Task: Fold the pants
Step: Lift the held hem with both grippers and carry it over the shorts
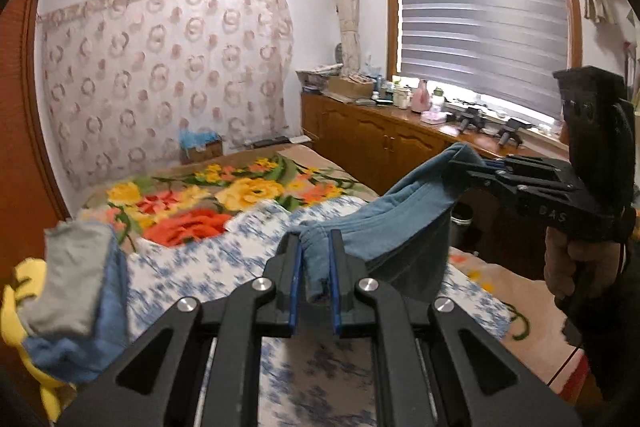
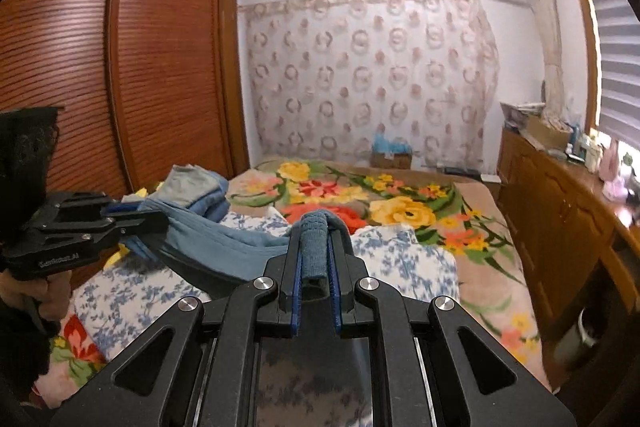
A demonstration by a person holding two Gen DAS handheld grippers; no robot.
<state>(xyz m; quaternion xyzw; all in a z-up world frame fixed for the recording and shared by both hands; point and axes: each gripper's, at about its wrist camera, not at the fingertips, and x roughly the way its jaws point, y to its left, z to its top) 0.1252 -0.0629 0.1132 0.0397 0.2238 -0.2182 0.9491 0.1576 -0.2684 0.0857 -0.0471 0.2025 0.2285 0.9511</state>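
Blue cotton pants [image 1: 400,223] hang in the air above the bed, stretched between the two grippers and sagging in a soft curve between them. In the left wrist view, the left gripper [image 1: 316,267] has its jaws nearly closed on a bunched edge of the fabric, the blue pads pressing it from both sides. Off to the right in that same view, the right gripper [image 1: 466,167] pinches the other end of the cloth, with a person's hand [image 1: 576,267] wrapped around its handle. From the right wrist view, the right gripper [image 2: 316,251] is likewise clamped tight on a rolled, ribbed-looking edge of the pants [image 2: 224,239], which stands up between its pads. The left gripper [image 2: 136,219] appears at the left there, gripping the garment's far end. Below the hanging cloth lies a white sheet with a blue flower print [image 2: 400,259], spread over a blanket with large red and yellow blossoms [image 2: 408,203]. A heap of folded clothes [image 2: 196,187] in grey, blue and yellow sits at the bed's left side, near the brown slatted wardrobe [image 2: 120,67]. Along the right wall runs a wooden cabinet [image 1: 380,139] under a window with striped blinds [image 1: 484,19].
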